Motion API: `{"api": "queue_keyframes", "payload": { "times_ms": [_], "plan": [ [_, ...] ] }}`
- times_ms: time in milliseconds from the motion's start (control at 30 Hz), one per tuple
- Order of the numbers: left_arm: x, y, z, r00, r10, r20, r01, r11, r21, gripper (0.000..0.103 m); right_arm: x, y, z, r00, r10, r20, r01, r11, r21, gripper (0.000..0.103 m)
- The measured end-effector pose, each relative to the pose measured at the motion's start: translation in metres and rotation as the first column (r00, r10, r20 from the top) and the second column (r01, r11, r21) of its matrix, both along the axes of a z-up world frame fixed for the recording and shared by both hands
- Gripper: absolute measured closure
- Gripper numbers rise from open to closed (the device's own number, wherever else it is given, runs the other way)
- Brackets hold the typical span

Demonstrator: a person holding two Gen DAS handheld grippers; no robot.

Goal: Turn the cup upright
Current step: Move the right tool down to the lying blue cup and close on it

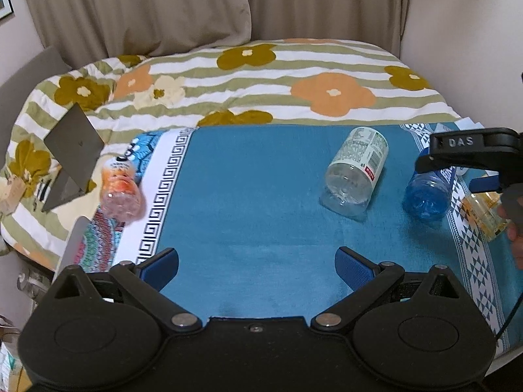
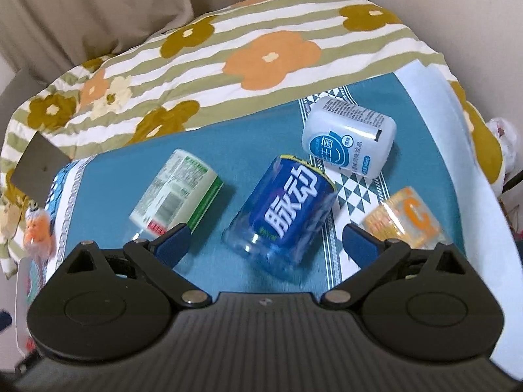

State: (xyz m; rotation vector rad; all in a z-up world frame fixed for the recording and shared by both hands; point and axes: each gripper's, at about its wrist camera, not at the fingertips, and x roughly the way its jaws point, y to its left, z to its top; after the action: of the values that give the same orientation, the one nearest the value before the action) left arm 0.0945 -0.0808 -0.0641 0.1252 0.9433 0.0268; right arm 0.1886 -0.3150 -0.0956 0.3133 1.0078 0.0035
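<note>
Several cut-bottle cups lie on their sides on a teal cloth (image 1: 248, 202). A blue-labelled cup (image 2: 284, 215) lies just beyond my right gripper (image 2: 266, 245), which is open with its jaws wide apart above the cup's clear end. It also shows in the left wrist view (image 1: 428, 192) under the right gripper's body (image 1: 470, 153). A green-and-white cup (image 2: 176, 192) lies to its left, also seen in the left wrist view (image 1: 356, 170). My left gripper (image 1: 256, 268) is open and empty over bare cloth.
A white-and-blue cup (image 2: 349, 137) lies at the back right and an orange cup (image 2: 405, 219) at the right. A pink-orange cup (image 1: 119, 189) lies at the cloth's left border. A flowered quilt (image 1: 261, 75) and curtain lie behind. A grey folded card (image 1: 72, 156) stands at left.
</note>
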Motion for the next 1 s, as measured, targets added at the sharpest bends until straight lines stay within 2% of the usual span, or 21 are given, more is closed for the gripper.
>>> {"api": "queue_keyframes", "payload": {
  "times_ms": [167,533,567,633,667,1000],
  "plan": [
    [0.01,-0.002,-0.011,0.999,-0.008,-0.034,0.007,1.0,-0.025,0.0,0.016,0.0,-0.013,0.999,-0.044,-0.007,0.044,0.999,0.003,0.0],
    [0.018,-0.003,-0.022,0.996,-0.047,-0.075,0.045,0.999,-0.02,0.0,0.034,0.007,-0.033,0.995,-0.097,-0.039,0.095,0.994,-0.045,0.0],
    [0.019,-0.003,-0.022,0.996,-0.05,-0.077,0.048,0.999,-0.02,0.0,0.034,0.007,-0.034,0.995,-0.095,-0.044,0.093,0.994,-0.052,0.005],
    [0.019,-0.002,-0.022,0.995,-0.055,-0.082,0.053,0.998,-0.02,0.0,0.034,0.009,-0.038,0.995,-0.082,-0.052,0.078,0.995,-0.067,0.022],
    [0.019,-0.002,-0.022,0.995,-0.059,-0.083,0.057,0.998,-0.021,0.0,0.034,0.009,-0.04,0.996,-0.073,-0.06,0.069,0.995,-0.068,0.025],
    [0.01,0.003,-0.014,0.994,-0.082,-0.075,0.08,0.996,-0.03,0.0,0.017,0.011,-0.025,0.997,-0.072,-0.032,0.069,0.993,-0.096,0.026]
  ]
}}
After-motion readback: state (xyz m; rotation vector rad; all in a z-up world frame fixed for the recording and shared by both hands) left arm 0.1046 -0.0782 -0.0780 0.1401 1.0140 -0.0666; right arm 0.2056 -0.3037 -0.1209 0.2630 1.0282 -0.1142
